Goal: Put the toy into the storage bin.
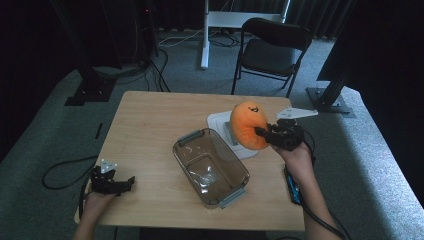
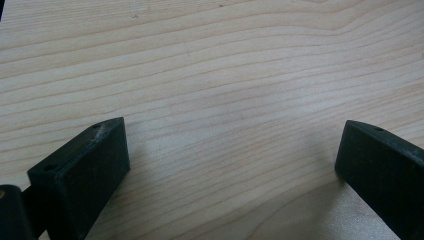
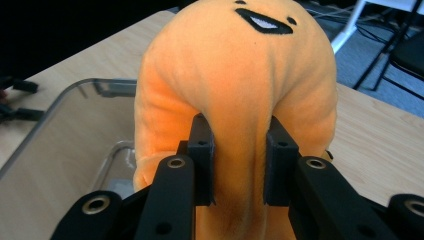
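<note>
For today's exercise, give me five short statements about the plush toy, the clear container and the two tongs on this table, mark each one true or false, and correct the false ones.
1. The right tongs pinch a fold of the orange plush toy. True.
2. The plush toy lies inside the clear container. False: it is held up beside the container, above the white lid.
3. The left tongs are open over bare table. True.
4. The clear container has its lid on. False: it is open on top, and the white lid lies behind it.
5. The left tongs grip the container's handle. False: they rest near the table's front left corner, apart from the container.
</note>
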### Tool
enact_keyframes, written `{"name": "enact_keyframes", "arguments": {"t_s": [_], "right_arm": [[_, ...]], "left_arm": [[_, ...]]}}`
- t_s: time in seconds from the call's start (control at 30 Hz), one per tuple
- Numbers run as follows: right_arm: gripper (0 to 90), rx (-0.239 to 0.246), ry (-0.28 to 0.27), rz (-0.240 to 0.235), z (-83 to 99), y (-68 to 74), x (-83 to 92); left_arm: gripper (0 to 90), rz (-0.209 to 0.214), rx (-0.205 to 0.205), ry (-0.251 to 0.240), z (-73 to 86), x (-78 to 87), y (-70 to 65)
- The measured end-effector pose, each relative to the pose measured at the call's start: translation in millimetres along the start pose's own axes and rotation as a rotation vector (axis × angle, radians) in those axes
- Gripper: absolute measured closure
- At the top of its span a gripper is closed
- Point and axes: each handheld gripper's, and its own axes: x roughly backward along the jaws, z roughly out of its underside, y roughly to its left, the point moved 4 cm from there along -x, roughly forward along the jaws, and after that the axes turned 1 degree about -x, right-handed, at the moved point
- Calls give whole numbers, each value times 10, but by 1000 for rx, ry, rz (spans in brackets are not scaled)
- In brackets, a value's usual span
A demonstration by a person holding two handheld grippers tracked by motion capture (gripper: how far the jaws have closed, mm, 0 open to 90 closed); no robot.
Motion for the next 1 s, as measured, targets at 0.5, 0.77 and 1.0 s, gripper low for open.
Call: {"name": "enact_keyframes", "arguments": {"t_s": [0.5,0.77,1.0], "right_arm": [[711,116,12,-125,-31,503,-40],[711,159,35,-189,-6,708,-87],[706,203,64,-234,49,859,-130]], "left_arm": [[13,0,-2,0,0,0,2],[13,-1,-1,0,0,0,1],[13,-1,-1,-1,0,-1,1]]}}
